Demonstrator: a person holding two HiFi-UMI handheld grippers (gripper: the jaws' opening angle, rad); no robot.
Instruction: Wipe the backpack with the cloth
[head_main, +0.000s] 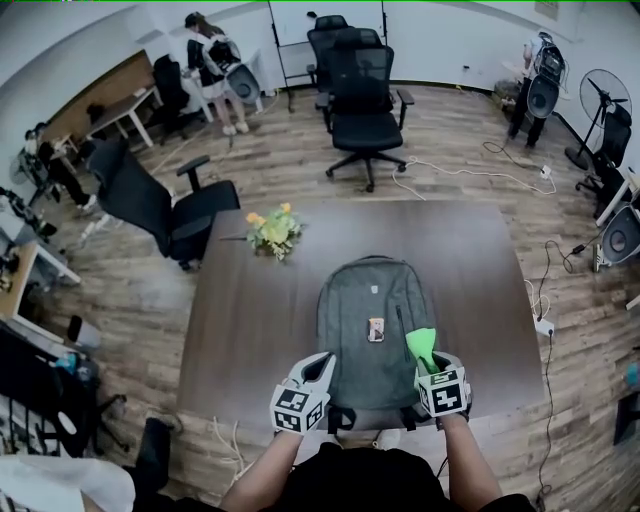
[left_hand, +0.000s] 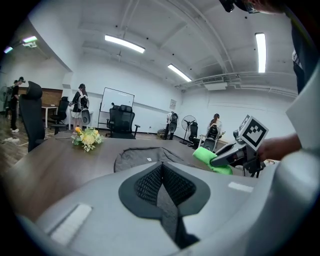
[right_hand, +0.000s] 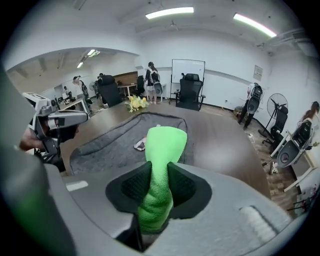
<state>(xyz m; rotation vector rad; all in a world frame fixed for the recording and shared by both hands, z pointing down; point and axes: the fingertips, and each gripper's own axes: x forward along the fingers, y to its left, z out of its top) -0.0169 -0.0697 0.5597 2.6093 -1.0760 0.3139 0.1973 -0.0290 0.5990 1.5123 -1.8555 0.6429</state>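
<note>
Two hand-held grippers sit at the near end of the backpack, each of smooth grey plastic with one black-and-white marker cube. The left hand-held gripper (left_hand: 162, 174) is by the backpack's near left corner; its two black mesh-textured pads are pressed together with nothing between them. The right hand-held gripper (right_hand: 157, 186) is at the near right corner, its pads clamped on one bright green cloth (right_hand: 163, 148). The cloth is fleecy, squeezed narrow between the pads, and stands up beyond them in a rounded flap over the backpack's right side.

The single backpack (head_main: 368, 300) lies flat in the middle of the dark brown, smooth, rectangular worktop (head_main: 250, 335). It is grey woven fabric with a rounded top pointing away, and one small rectangular tag (head_main: 376, 329) lies on its front panel. Beyond the backpack's far left corner stands one small bunch of yellow and orange flowers (head_main: 273, 230) with green leaves. Farther left of that is one black office chair (head_main: 150, 205); beyond the backpack's far end another black mesh-backed chair (head_main: 362, 100) stands on the wood-plank floor.
</note>
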